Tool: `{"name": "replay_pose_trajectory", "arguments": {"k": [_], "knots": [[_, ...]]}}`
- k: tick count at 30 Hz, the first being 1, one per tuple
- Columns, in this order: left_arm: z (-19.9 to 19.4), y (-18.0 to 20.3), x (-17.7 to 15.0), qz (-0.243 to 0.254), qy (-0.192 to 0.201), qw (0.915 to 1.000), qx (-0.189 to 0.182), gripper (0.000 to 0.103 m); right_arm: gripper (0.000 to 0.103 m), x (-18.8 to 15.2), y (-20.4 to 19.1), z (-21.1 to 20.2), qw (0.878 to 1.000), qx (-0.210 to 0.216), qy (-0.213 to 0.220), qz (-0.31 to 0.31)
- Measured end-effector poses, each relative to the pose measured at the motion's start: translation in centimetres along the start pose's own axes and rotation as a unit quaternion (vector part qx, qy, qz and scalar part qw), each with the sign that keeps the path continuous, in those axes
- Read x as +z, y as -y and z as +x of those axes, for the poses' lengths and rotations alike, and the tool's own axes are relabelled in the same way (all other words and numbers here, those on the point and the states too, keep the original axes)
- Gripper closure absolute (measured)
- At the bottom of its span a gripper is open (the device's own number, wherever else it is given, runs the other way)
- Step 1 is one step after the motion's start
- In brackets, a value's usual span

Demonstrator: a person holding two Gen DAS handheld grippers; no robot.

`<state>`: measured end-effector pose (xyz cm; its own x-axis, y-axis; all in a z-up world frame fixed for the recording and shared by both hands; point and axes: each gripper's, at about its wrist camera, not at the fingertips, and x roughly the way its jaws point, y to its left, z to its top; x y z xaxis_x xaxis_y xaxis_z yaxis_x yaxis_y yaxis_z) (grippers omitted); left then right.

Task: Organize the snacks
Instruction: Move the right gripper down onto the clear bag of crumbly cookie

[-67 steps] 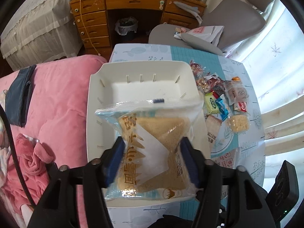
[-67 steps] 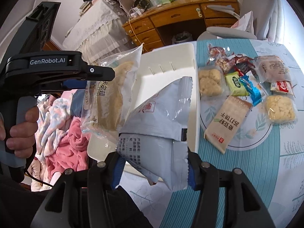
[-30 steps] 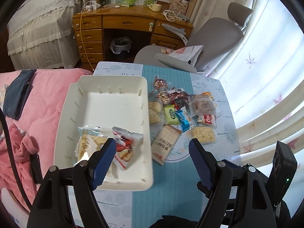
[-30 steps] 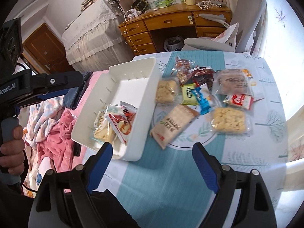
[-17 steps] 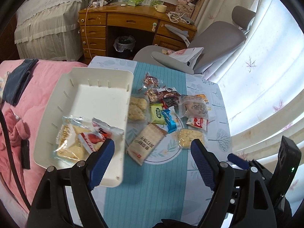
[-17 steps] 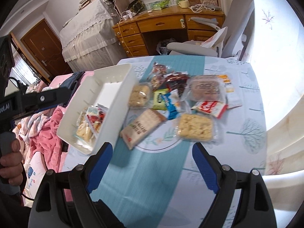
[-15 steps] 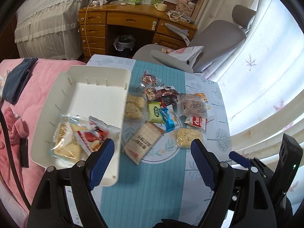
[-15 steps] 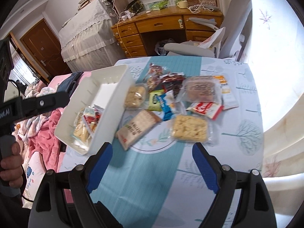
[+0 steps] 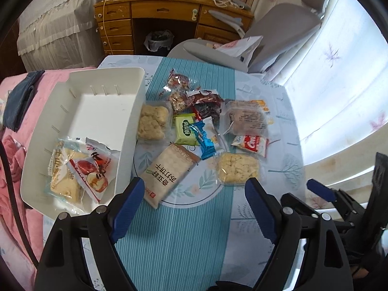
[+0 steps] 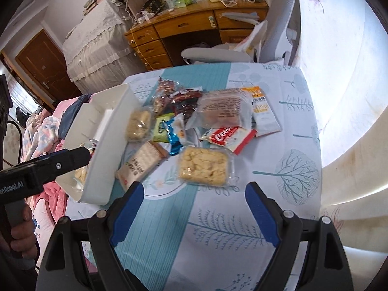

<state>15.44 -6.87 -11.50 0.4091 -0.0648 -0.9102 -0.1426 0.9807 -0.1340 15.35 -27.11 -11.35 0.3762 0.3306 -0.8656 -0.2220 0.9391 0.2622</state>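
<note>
A white bin [image 9: 135, 111] stands on the table's left side and holds a pale cake packet [image 9: 63, 169] and an apple-print packet [image 9: 93, 169]. Right of the bin lie several loose snacks, among them a beige cracker packet [image 9: 167, 172] and a yellow puffed-rice packet [image 9: 236, 168]. My left gripper [image 9: 191, 194] hovers over the cracker packet; its jaws are opening with nothing between them. My right gripper [image 10: 194, 194] is open and empty just in front of the yellow puffed-rice packet [image 10: 203, 166]. A red-and-white wafer packet [image 10: 228, 135] lies behind it.
A grey office chair [image 9: 278, 36] and a wooden desk [image 9: 169, 9] stand beyond the table. Pink bedding [image 9: 14, 145] lies left of the bin. A bright curtain [image 10: 339, 72] runs along the table's right edge. A striped teal runner [image 9: 174, 242] lies under both grippers.
Both grippers let go of their packets, which now lie in the bin. Both have since swung right and lower, over the loose snacks. The left jaws have widened a little.
</note>
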Motion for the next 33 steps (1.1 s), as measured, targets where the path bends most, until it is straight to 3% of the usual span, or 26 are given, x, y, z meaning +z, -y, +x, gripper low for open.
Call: {"name": "replay_pose_trajectory", "arguments": {"k": [7, 18, 33], "knots": [[4.4, 0.7, 0.5, 0.017, -0.041, 0.997, 0.063, 0.019, 0.016, 0.2, 2.0, 2.3, 0.998, 0.031, -0.028, 0.038], [11.2, 0.7, 1.0, 0.048, -0.086, 0.984, 0.148, 0.019, 0.016, 0.0, 3.7, 7.4, 0.986, 0.057, -0.086, 0.133], [15.9, -1.4, 1.4, 0.056, -0.118, 0.9762, 0.173, 0.019, 0.016, 0.5, 3.0, 12.1, 0.983, 0.034, -0.123, 0.135]]}}
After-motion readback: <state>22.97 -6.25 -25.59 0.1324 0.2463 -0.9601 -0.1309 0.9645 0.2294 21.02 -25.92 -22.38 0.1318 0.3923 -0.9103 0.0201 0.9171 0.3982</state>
